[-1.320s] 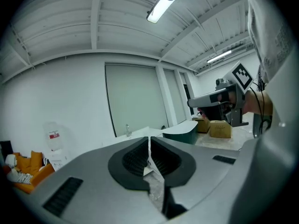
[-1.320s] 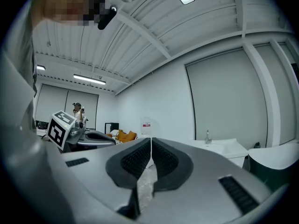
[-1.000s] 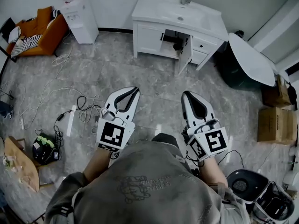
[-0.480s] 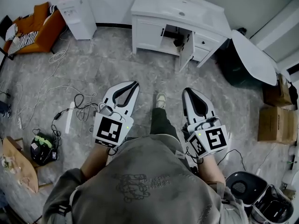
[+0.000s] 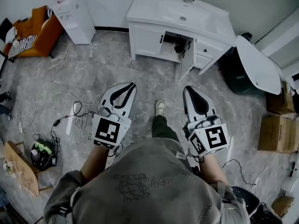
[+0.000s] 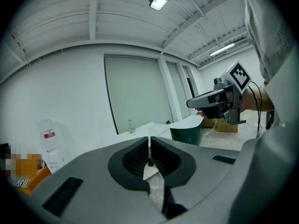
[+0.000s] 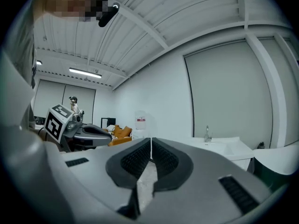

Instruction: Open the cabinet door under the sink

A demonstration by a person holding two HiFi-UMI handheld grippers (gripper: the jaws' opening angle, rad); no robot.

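Left gripper, right gripper jaws clenched, empty; cabinet door open; cables on floor.

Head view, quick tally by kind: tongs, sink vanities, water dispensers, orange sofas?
tongs: 2 (left tongs, right tongs)
sink vanity: 1
water dispenser: 1
orange sofa: 1
total: 5

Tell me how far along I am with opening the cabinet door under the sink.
One door under the sink already stands open. Nothing is in hand: left claw and right claw are shut, empty, well short of the cabinet. Left: at most the closed neighbouring door.
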